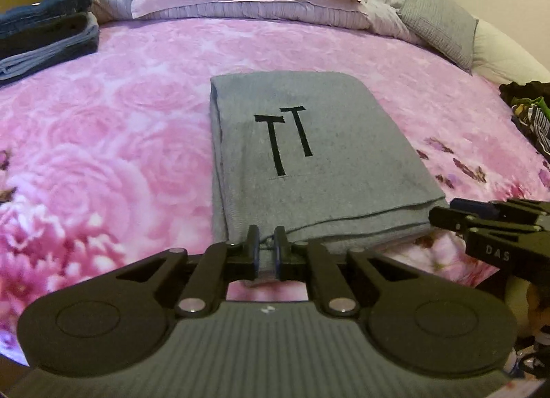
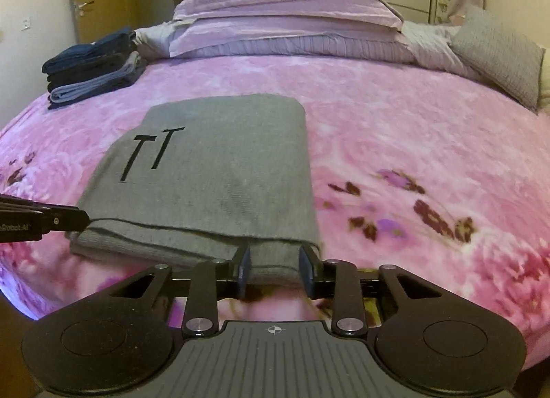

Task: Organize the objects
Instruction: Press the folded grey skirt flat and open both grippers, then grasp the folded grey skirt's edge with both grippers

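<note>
- A folded gray cloth (image 1: 309, 157) lies flat on the pink flowery bed cover (image 1: 120, 122), near the edge closest to us. It has two black T shapes (image 1: 285, 136) stitched on top.
- The left gripper (image 1: 266, 246) is at the near left corner of the cloth. Its two fingers are pressed almost together, and a bit of the cloth's edge sits pinched in the thin gap between them.
- The right gripper (image 2: 275, 267) is at the near right corner of the same cloth. Its fingers are spread partway (not wide), and the folded edge of the cloth sits between them. I cannot tell if the pads really squeeze it.
- The two grippers are side by side along the near edge of the cloth.
- A stack of folded dark blue clothes (image 2: 92, 67) sits at the far left of the bed, well apart from the gray cloth.
- Purple pillows (image 2: 285, 19) are piled at the far end, and a gray pillow (image 2: 498, 54) leans at the far right.
</note>
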A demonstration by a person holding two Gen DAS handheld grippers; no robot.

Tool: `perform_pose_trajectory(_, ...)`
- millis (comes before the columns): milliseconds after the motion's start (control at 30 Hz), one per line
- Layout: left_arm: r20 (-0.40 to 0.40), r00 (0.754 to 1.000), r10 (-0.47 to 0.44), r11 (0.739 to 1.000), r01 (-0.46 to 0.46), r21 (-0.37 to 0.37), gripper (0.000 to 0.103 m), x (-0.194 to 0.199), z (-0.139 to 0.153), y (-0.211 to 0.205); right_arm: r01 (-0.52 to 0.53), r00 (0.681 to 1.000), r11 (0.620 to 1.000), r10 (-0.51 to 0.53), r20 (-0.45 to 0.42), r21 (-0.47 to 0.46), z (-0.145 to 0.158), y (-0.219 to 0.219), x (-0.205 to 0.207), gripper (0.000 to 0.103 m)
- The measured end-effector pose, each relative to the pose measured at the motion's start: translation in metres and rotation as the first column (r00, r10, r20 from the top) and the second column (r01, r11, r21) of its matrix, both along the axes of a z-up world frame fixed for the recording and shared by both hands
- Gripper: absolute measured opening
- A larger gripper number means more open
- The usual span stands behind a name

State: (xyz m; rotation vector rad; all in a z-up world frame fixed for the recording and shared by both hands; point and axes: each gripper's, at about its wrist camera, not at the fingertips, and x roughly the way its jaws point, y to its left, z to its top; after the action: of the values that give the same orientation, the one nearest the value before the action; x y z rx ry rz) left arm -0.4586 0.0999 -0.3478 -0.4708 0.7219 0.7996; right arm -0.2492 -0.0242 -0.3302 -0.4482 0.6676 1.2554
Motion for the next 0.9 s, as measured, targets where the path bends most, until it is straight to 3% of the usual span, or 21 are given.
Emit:
perform_pose_trajectory(67, 0.002, 1.000, 0.015, 1.000, -0.015, -0.011, 0.011, -0.004, 0.007, -0.006, 0.003, 0.999, 1.000, -0.002, -0.035, 0.012, 0.008, -0.008, -0.002, 0.044)
perform_pose_trajectory(133, -0.012, 1.000, 0.019, 1.000, -0.019, -0.011, 0.029, -0.007, 0.015, -0.014, 0.011, 0.996, 0.999, -0.007, -0.094, 0.037, 0.014, -0.017, -0.004, 0.060)
perform_pose_trajectory(167, -0.029, 0.999, 0.022, 1.000, -0.023, -0.006, 0.032, -0.007, 0.018, -0.018, 0.011, 0.992, 0.999, -0.006, -0.123, 0.046, 0.019, -0.023, -0.005, 0.064)
perform_pose_trajectory(267, -0.066, 0.998, 0.019, 1.000, -0.019, 0.013, 0.035, -0.008, 0.029, -0.030, 0.006, 0.988, 0.999, 0.000, -0.151, 0.042, 0.032, -0.028, -0.013, 0.066)
perform_pose_trajectory(400, -0.077, 0.997, 0.018, 1.000, -0.017, 0.023, 0.042, -0.013, 0.039, -0.042, -0.009, 0.992, 1.000, 0.012, -0.126, 0.028, 0.042, -0.036, -0.027, 0.066)
perform_pose_trajectory(900, -0.032, 0.999, -0.014, 0.999, 0.016, 0.049, 0.046, -0.029, 0.056, -0.063, 0.013, 0.995, 0.999, -0.009, -0.095, 0.044, 0.063, -0.057, -0.046, 0.066)
